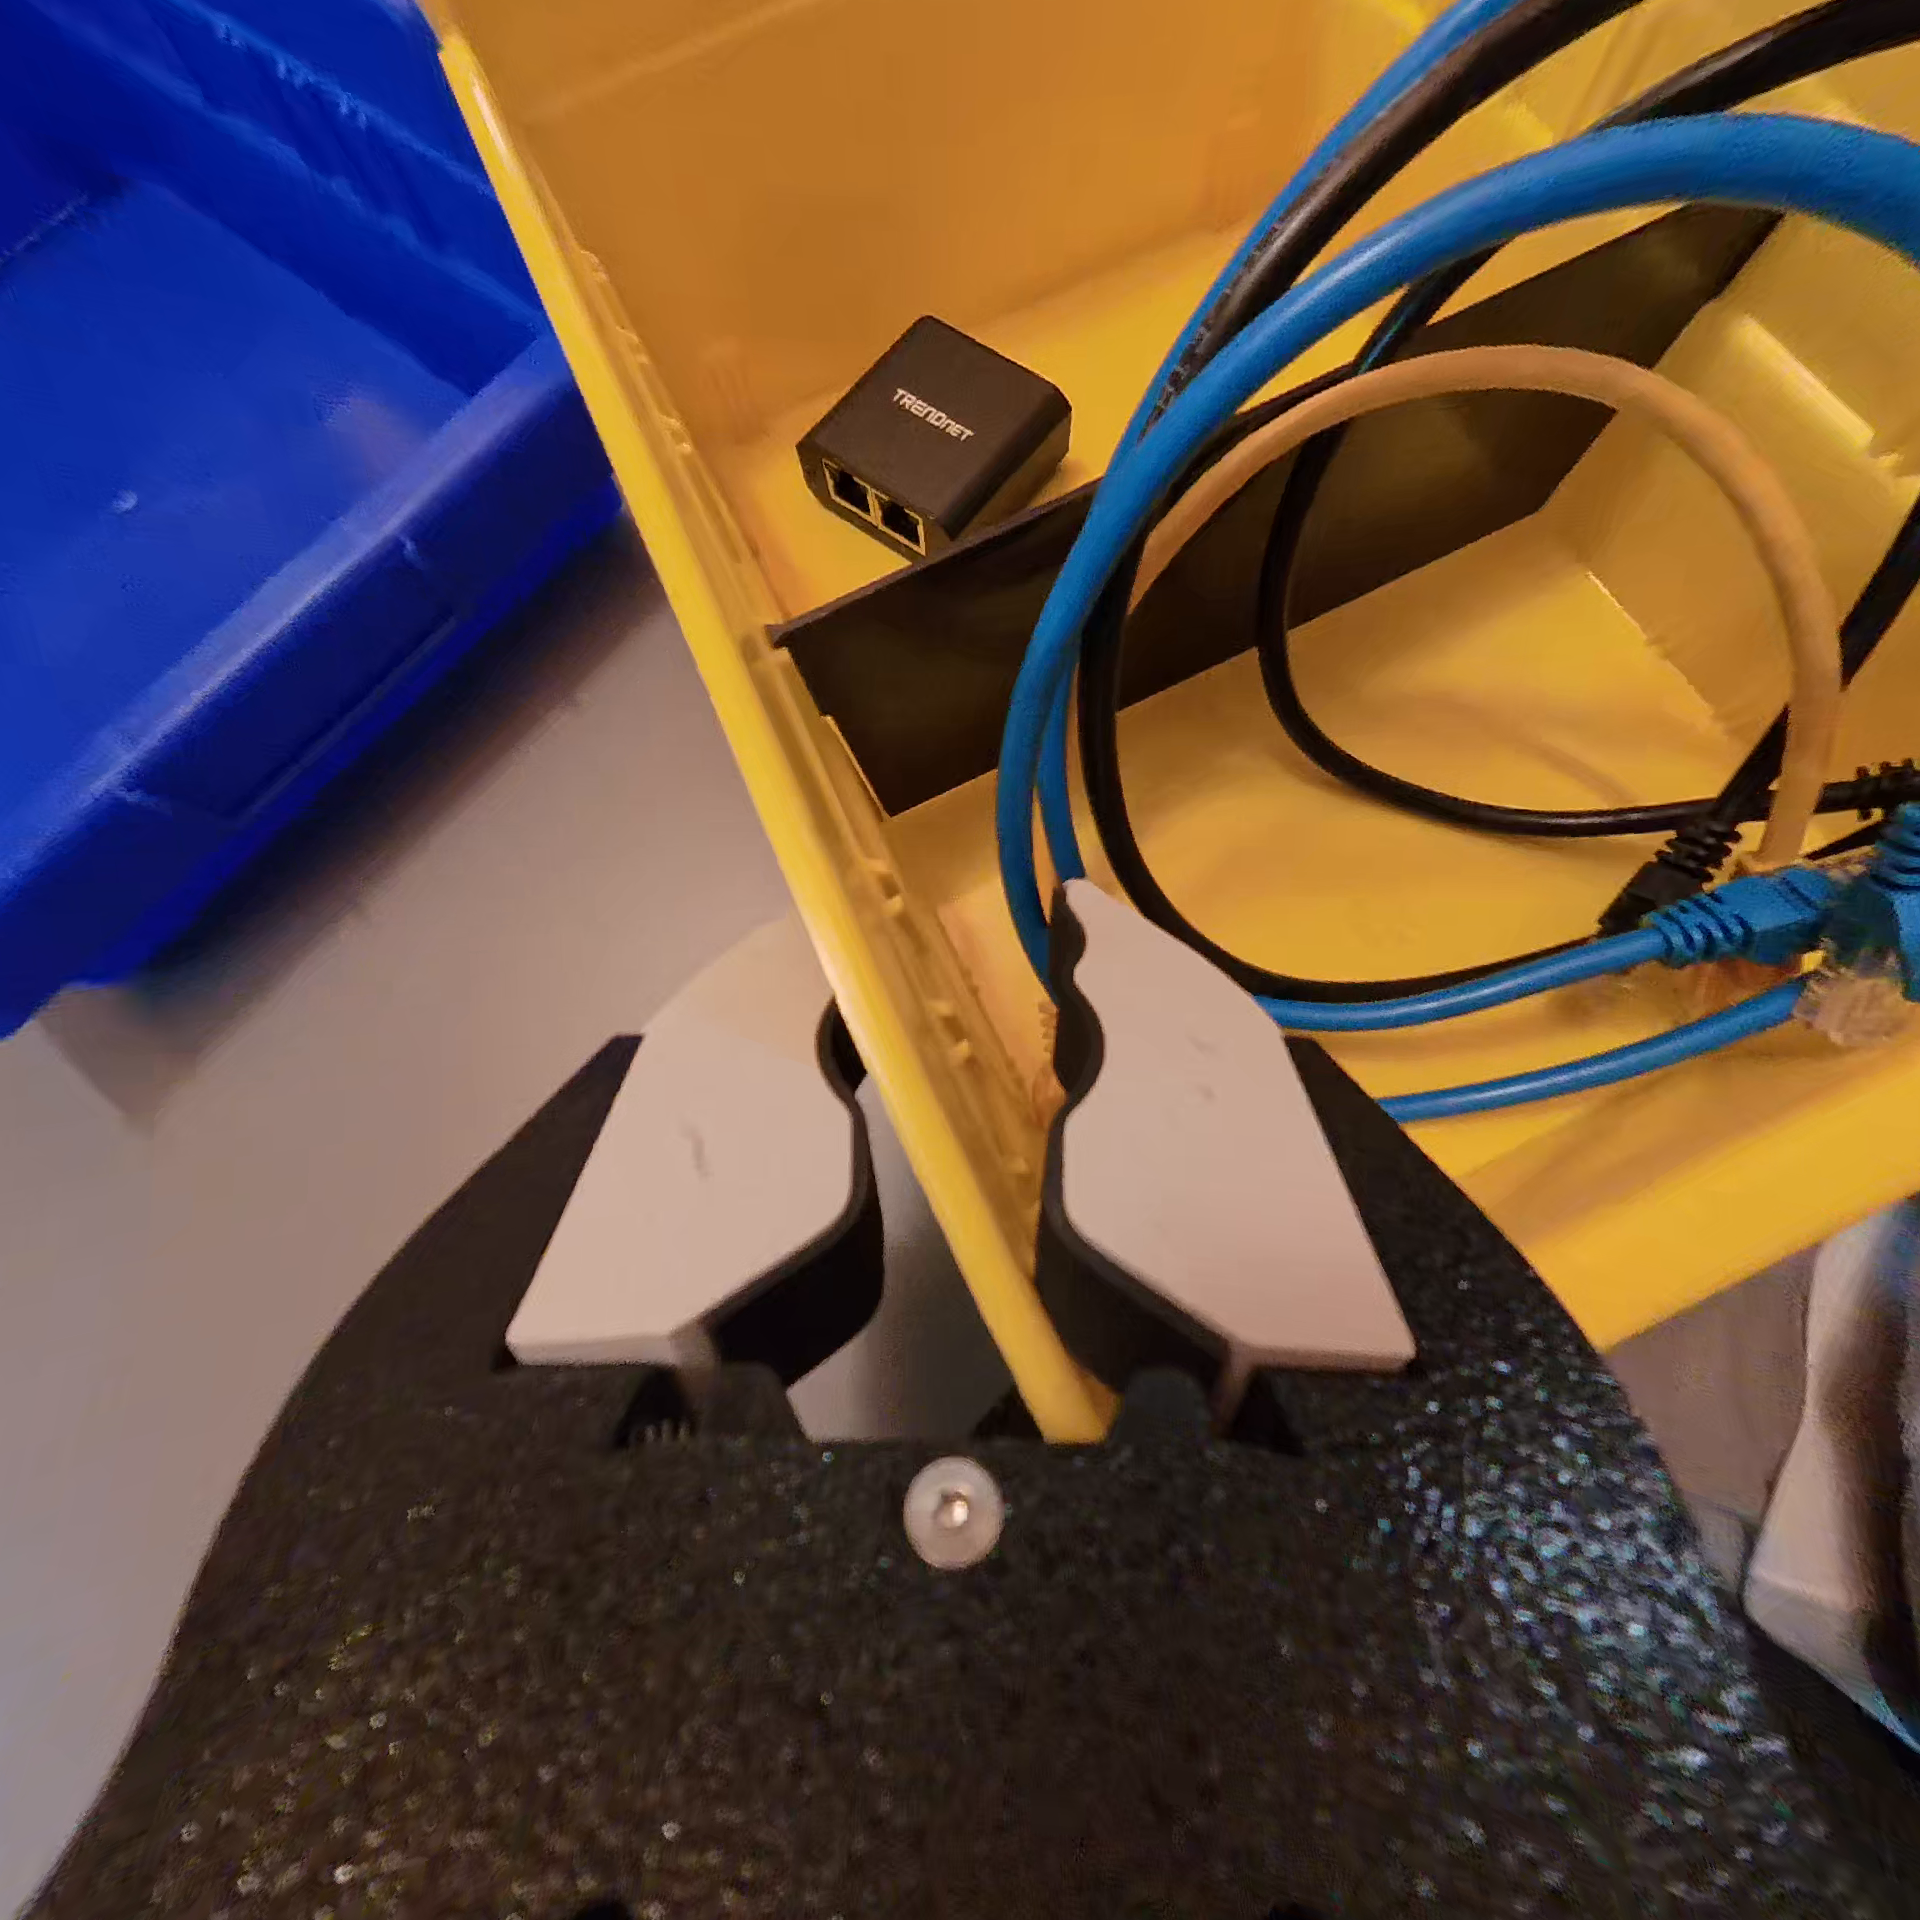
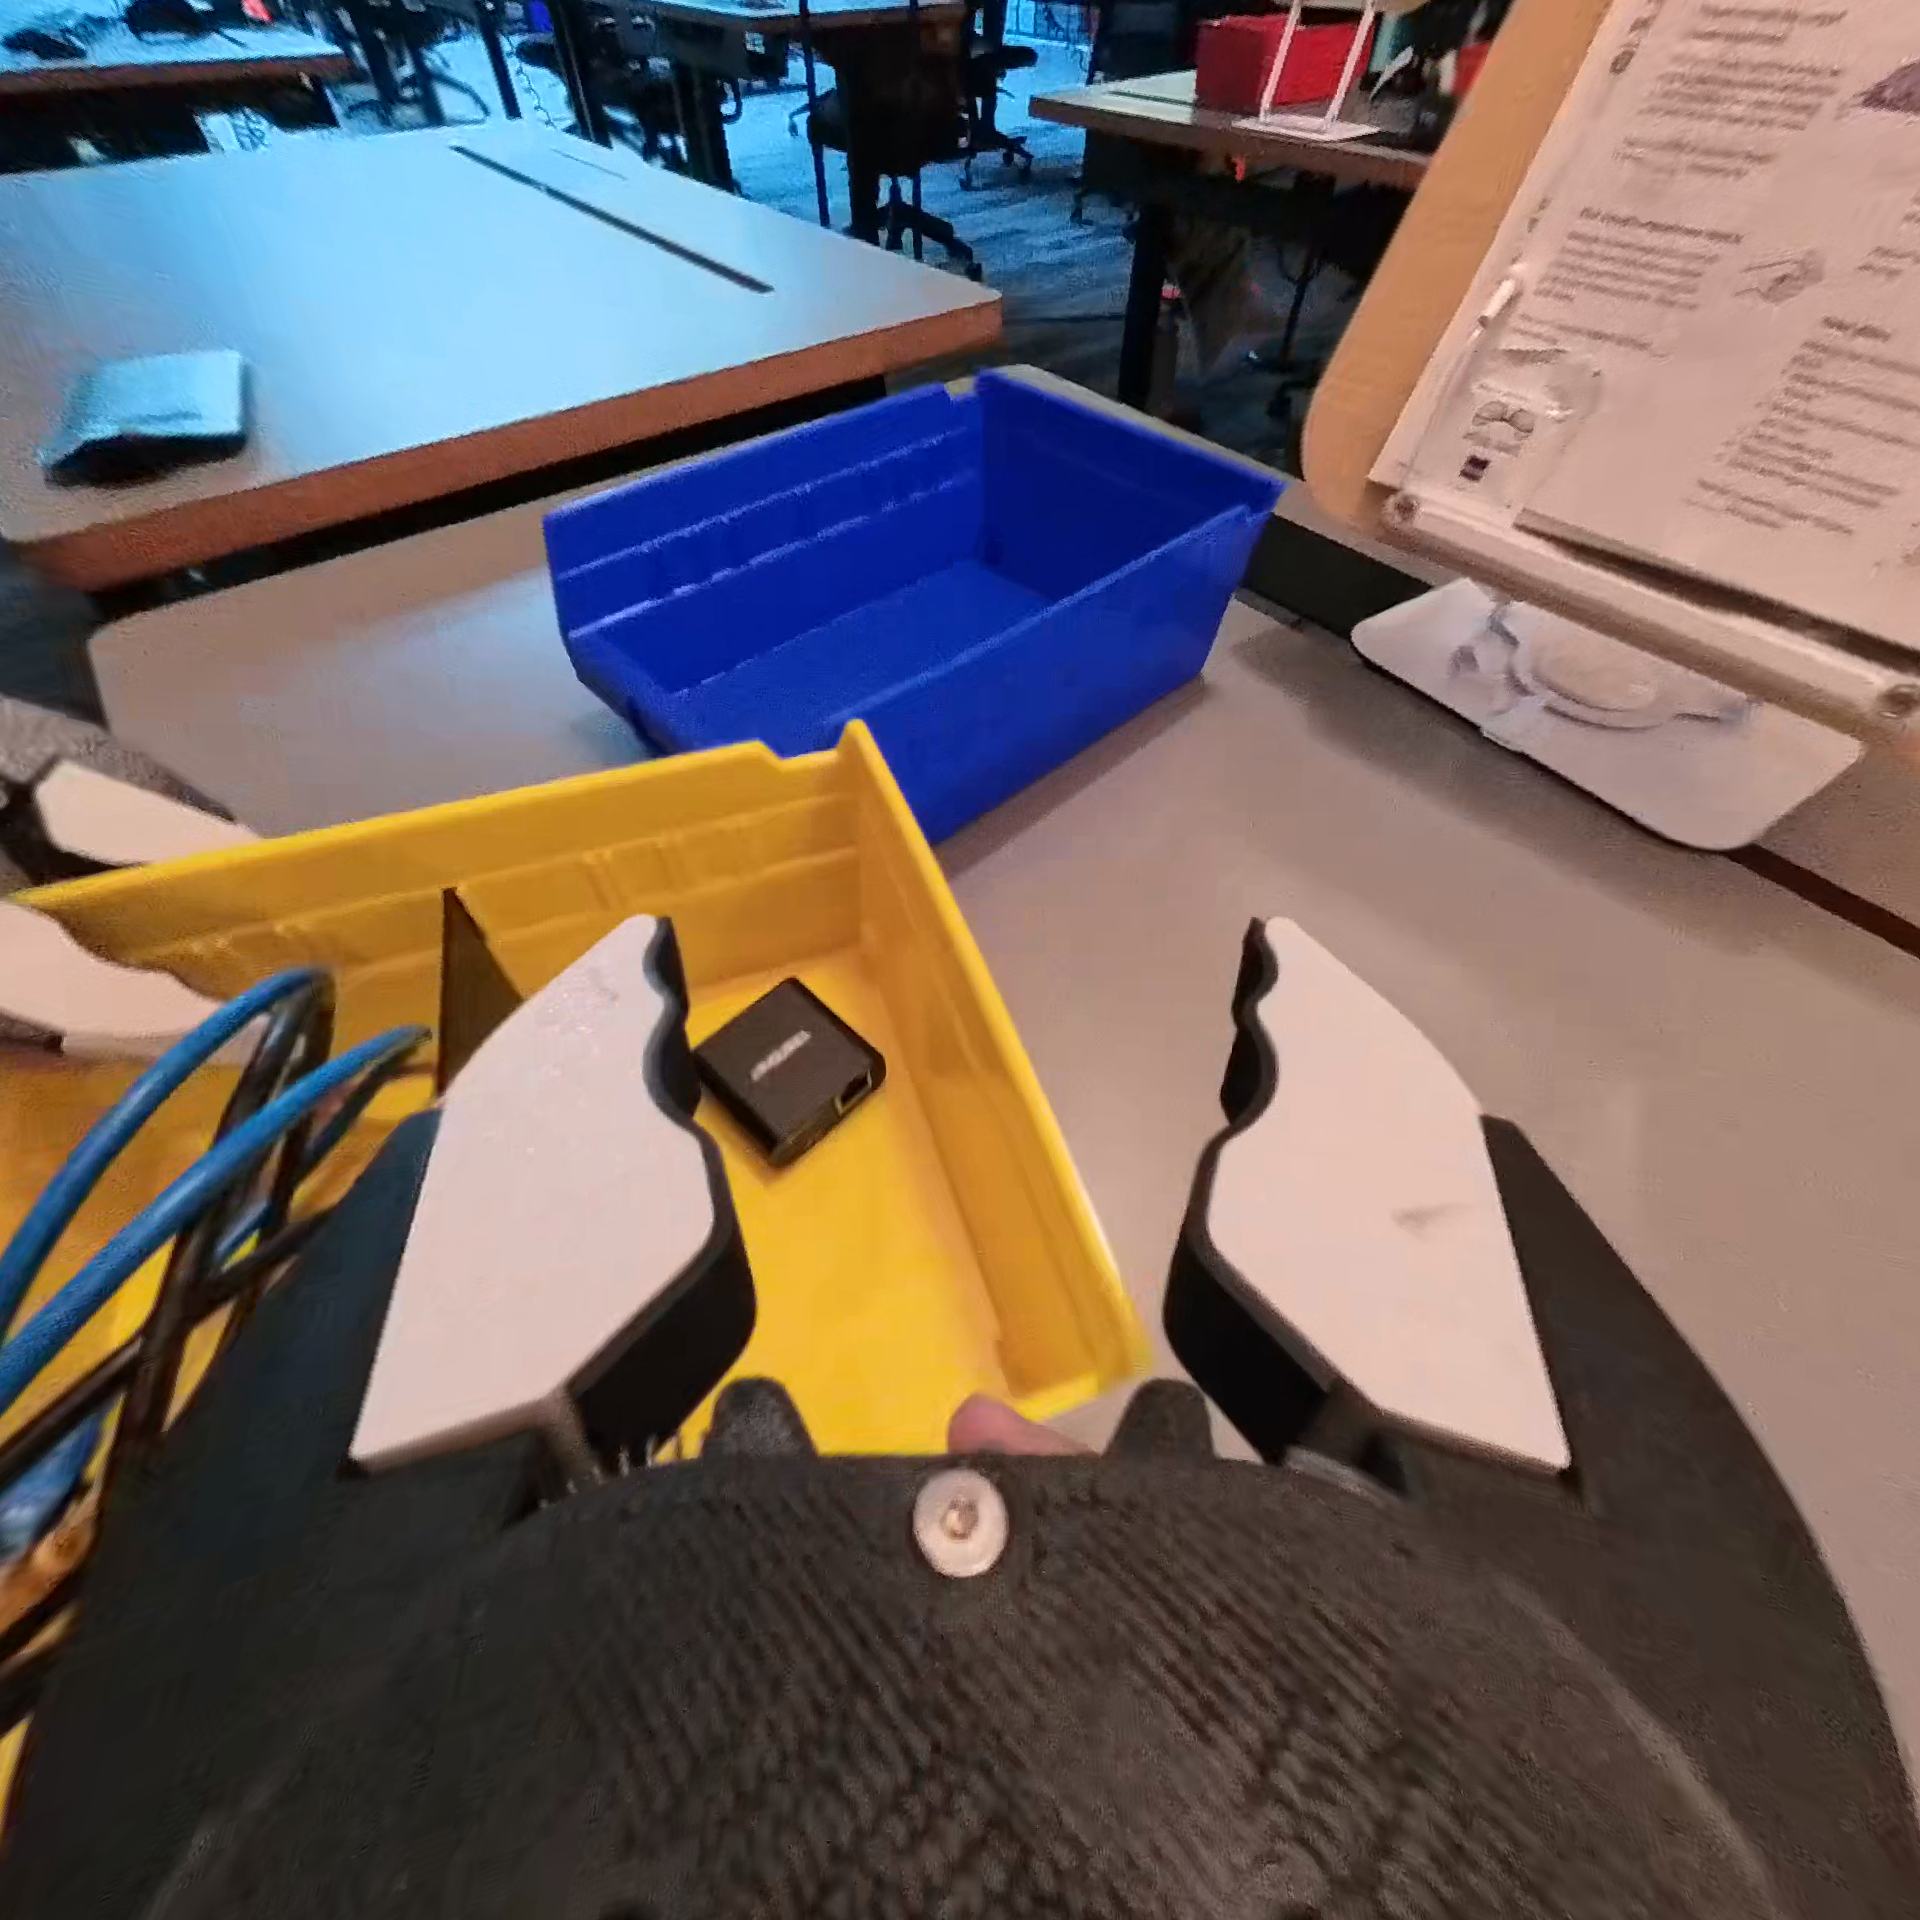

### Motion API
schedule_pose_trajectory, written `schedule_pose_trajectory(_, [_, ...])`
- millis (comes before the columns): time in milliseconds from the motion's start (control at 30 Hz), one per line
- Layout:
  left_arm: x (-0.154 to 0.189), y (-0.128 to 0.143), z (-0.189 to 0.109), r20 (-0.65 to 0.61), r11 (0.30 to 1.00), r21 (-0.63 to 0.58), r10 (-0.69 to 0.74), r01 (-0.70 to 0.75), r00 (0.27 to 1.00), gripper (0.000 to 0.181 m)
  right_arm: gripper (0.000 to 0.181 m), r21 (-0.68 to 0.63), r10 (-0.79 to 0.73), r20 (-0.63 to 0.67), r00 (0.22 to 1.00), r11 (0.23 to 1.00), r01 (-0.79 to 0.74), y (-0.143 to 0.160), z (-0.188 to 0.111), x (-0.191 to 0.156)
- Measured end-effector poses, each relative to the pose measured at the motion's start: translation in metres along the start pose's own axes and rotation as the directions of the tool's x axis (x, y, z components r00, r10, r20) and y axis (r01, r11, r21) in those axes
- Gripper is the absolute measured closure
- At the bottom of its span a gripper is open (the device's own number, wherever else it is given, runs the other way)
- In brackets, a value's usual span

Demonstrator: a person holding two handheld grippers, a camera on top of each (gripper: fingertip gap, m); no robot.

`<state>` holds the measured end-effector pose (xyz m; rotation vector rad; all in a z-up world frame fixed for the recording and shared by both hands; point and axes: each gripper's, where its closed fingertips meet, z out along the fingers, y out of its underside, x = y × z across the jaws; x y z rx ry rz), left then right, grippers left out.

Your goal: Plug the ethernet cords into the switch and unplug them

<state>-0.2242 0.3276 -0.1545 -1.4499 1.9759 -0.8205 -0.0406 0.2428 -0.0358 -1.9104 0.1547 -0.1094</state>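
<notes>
Left gripper (image 1: 951,997) is straddling the yellow bin (image 1: 831,831) wall, narrowly parted; right gripper (image 2: 956,1039) is gaping wide beside the black switch (image 2: 790,1070).

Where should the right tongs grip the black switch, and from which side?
Grip the switch across its two plain side walls, coming from above. It lies flat in the yellow bin, ports facing sideways, so this keeps them clear.

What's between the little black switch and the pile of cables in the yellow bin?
A black divider stands between the switch and the cables, clearest in the left wrist view.
</notes>
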Motion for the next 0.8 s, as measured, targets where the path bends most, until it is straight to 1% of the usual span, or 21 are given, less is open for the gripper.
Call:
schedule_pose_trajectory(33, [-0.001, 0.005, -0.006, 0.0, 1.0, 0.003, -0.002, 0.002, 1.0, 0.15, 0.08, 0.01, 0.02, 0.017, 1.0, 1.0, -0.02, -0.006, 0.017, -0.004])
schedule_pose_trajectory(100, [-0.003, 0.016, -0.018, -0.005, 1.0, 0.0, -0.001, 0.001, 1.0, 0.15, 0.08, -0.001, 0.068, 0.059, 0.996, 0.998, -0.068, -0.014, 0.054, -0.017])
schedule_pose_trajectory(133, [-0.005, 0.022, -0.024, 0.0, 1.0, -0.004, 0.005, -0.005, 1.0, 0.15, 0.091, -0.119, 0.073, 0.073, 0.995, 0.991, -0.064, -0.004, 0.072, -0.023])
schedule_pose_trajectory(167, [-0.009, 0.028, -0.031, 0.011, 1.0, -0.008, 0.0, 0.0, 1.0, 0.15, 0.089, -0.184, 0.07, 0.047, 0.996, 0.981, -0.061, 0.0, 0.093, -0.021])
schedule_pose_trajectory(200, [-0.013, 0.035, -0.037, 0.015, 1.0, -0.012, -0.008, 0.008, 1.0, 0.15, 0.083, -0.204, 0.101, -0.006, 0.995, 0.974, -0.1, -0.002, 0.112, -0.017])
schedule_pose_trajectory(233, [-0.015, 0.041, -0.044, 0.015, 1.0, -0.009, -0.008, 0.008, 1.0, 0.15, 0.089, -0.208, 0.168, -0.026, 0.986, 0.963, -0.169, -0.01, 0.125, -0.018])
schedule_pose_trajectory(267, [-0.018, 0.047, -0.051, 0.019, 1.0, -0.011, -0.004, 0.004, 1.0, 0.15, 0.095, -0.161, 0.236, -0.008, 0.972, 0.959, -0.235, -0.027, 0.135, -0.023])
schedule_pose_trajectory(300, [-0.02, 0.055, -0.059, 0.023, 1.0, -0.013, -0.002, 0.002, 1.0, 0.15, 0.089, -0.079, 0.288, 0.036, 0.957, 0.956, -0.284, -0.048, 0.144, -0.029])
schedule_pose_trajectory(333, [-0.022, 0.062, -0.067, 0.025, 1.0, -0.013, -0.002, 0.002, 1.0, 0.15, 0.093, -0.01, 0.296, 0.065, 0.953, 0.955, -0.296, -0.065, 0.153, -0.031])
schedule_pose_trajectory(367, [-0.024, 0.07, -0.075, 0.03, 1.0, -0.015, -0.003, 0.003, 1.0, 0.15, 0.1, -0.003, 0.279, 0.045, 0.959, 0.96, -0.279, -0.069, 0.165, -0.028])
schedule_pose_trajectory(400, [-0.027, 0.078, -0.082, 0.035, 1.0, -0.021, -0.009, 0.01, 0.999, 0.151, 0.093, -0.053, 0.275, 0.008, 0.961, 0.96, -0.274, -0.063, 0.179, -0.024])
schedule_pose_trajectory(433, [-0.029, 0.085, -0.09, 0.04, 0.999, -0.028, -0.021, 0.022, 0.999, 0.151, 0.075, -0.123, 0.3, -0.033, 0.953, 0.945, -0.302, -0.051, 0.194, -0.021])
schedule_pose_trajectory(467, [-0.032, 0.092, -0.096, 0.048, 0.999, -0.036, -0.03, 0.032, 0.998, 0.151, 0.065, -0.178, 0.347, -0.064, 0.936, 0.919, -0.353, -0.039, 0.207, -0.02])
schedule_pose_trajectory(500, [-0.036, 0.099, -0.103, 0.058, 0.998, -0.045, -0.04, 0.042, 0.998, 0.151, 0.067, -0.195, 0.396, -0.072, 0.915, 0.894, -0.403, -0.033, 0.217, -0.021])
schedule_pose_trajectory(567, [-0.043, 0.112, -0.116, 0.079, 0.996, -0.062, -0.065, 0.07, 0.995, 0.151, 0.084, -0.166, 0.444, -0.091, 0.892, 0.876, -0.453, -0.028, 0.234, -0.016])
schedule_pose_trajectory(600, [-0.047, 0.119, -0.123, 0.094, 0.994, -0.074, -0.079, 0.086, 0.992, 0.151, 0.088, -0.163, 0.447, -0.124, 0.886, 0.872, -0.462, -0.023, 0.241, -0.01])
schedule_pose_trajectory(667, [-0.057, 0.131, -0.137, 0.131, 0.988, -0.09, -0.113, 0.125, 0.985, 0.151, 0.087, -0.192, 0.42, -0.169, 0.892, 0.873, -0.448, -0.011, 0.253, -0.003])
schedule_pose_trajectory(700, [-0.063, 0.137, -0.143, 0.153, 0.985, -0.092, -0.133, 0.148, 0.979, 0.151, 0.087, -0.206, 0.419, -0.172, 0.892, 0.87, -0.448, -0.006, 0.258, -0.002])
schedule_pose_trajectory(733, [-0.069, 0.142, -0.15, 0.179, 0.981, -0.095, -0.151, 0.169, 0.972, 0.151, 0.09, -0.219, 0.416, -0.168, 0.894, 0.868, -0.445, -0.003, 0.263, -0.002])
schedule_pose_trajectory(800, [-0.082, 0.153, -0.16, 0.233, 0.971, -0.093, -0.196, 0.222, 0.953, 0.152, 0.1, -0.247, 0.382, -0.156, 0.911, 0.878, -0.41, 0.003, 0.27, 0.002])
